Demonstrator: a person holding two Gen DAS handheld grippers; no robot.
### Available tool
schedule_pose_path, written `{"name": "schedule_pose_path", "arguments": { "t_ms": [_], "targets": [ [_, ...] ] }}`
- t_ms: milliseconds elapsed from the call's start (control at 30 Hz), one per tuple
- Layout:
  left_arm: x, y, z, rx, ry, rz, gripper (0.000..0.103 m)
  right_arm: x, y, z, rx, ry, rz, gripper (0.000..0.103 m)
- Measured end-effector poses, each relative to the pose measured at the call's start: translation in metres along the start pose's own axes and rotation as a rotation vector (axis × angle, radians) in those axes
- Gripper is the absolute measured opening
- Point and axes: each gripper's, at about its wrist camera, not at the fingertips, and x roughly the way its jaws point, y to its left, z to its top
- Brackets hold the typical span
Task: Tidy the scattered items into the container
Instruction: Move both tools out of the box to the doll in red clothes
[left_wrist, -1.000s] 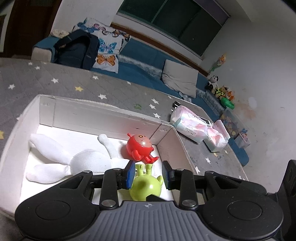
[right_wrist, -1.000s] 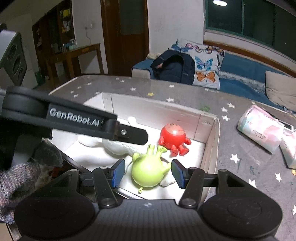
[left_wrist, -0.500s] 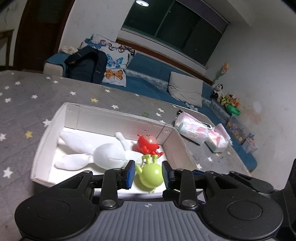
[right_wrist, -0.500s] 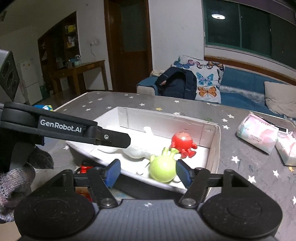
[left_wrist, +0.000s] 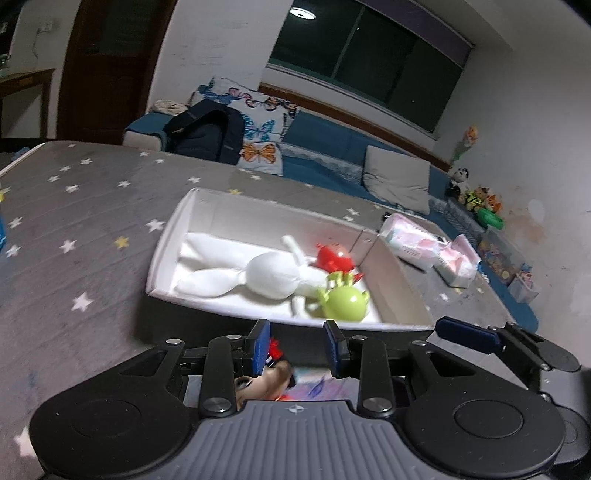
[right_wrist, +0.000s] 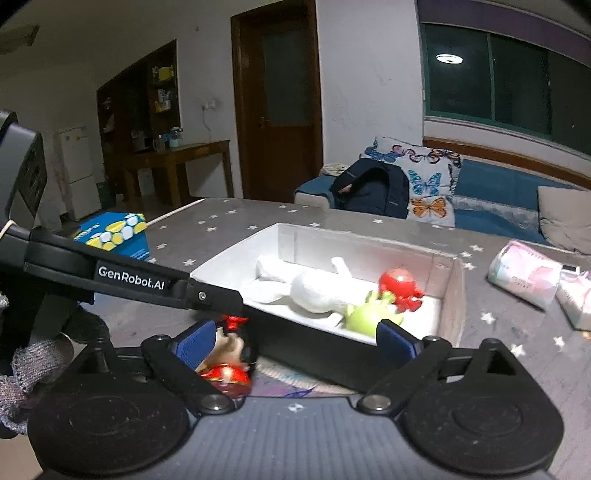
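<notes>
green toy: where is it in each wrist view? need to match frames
Left wrist: green toy sits right of centre, in the near right corner of the white box, beyond the gripper.
Right wrist: green toy sits centre-right, low in the box, just above the gripper's right finger.
Shared landmark: red toy just behind it.

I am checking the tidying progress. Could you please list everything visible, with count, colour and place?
box: 1, white, on the starred table
plush toy: 1, white, in the box
round toy: 1, red, in the box, far side
alien toy: 1, green, in the box, near side
figure: 1, red and beige, on the table outside the box
tissue packs: 2, pink-white, right of the box
carton: 1, blue, table's left edge
left gripper: open, nothing held
right gripper: jaws opening, nothing held
</notes>
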Motion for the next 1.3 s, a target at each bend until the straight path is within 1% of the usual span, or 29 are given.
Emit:
{"name": "schedule_pose_path", "arguments": {
  "t_ms": [33, 67, 100, 233, 367, 500, 600, 767, 967, 1067, 1233, 1300],
  "targets": [
    [-0.003, 0.002, -0.003, 0.0, 0.001, 0.009, 0.033, 0.0, 0.002, -0.002, 0.004, 0.002, 0.01, 0.098],
    [-0.005, 0.003, -0.005, -0.001, 0.001, 0.015, 0.033, -0.001, 0.004, -0.004, 0.007, 0.003, 0.011, 0.102],
    [-0.008, 0.005, -0.007, -0.002, 0.0, 0.019, 0.033, -0.002, 0.007, -0.005, 0.008, 0.001, 0.013, 0.103],
    [-0.021, 0.011, -0.015, -0.012, -0.01, 0.023, 0.033, -0.005, 0.019, -0.012, -0.016, -0.004, 0.041, 0.103],
    [-0.035, 0.02, -0.019, -0.033, -0.026, 0.031, 0.033, -0.007, 0.03, -0.019, -0.019, 0.004, 0.051, 0.103],
    [-0.045, 0.028, -0.023, -0.054, -0.042, 0.037, 0.033, -0.007, 0.039, -0.024, -0.02, -0.008, 0.046, 0.103],
    [-0.049, 0.033, -0.025, -0.073, -0.042, 0.038, 0.033, -0.006, 0.043, -0.025, -0.022, -0.004, 0.067, 0.103],
    [-0.045, 0.036, -0.025, -0.079, -0.025, 0.015, 0.033, 0.0, 0.049, -0.027, -0.026, 0.019, 0.072, 0.103],
    [-0.031, 0.036, -0.024, -0.086, 0.006, -0.01, 0.033, 0.011, 0.048, -0.028, -0.02, 0.054, 0.075, 0.102],
    [-0.024, 0.037, -0.022, -0.087, 0.016, -0.023, 0.033, 0.016, 0.047, -0.028, -0.011, 0.066, 0.072, 0.097],
    [-0.013, 0.041, -0.017, -0.101, 0.032, -0.05, 0.033, 0.026, 0.046, -0.026, 0.001, 0.082, 0.077, 0.096],
    [-0.01, 0.042, -0.016, -0.104, 0.037, -0.058, 0.033, 0.029, 0.047, -0.024, 0.005, 0.087, 0.082, 0.093]
  ]
}}
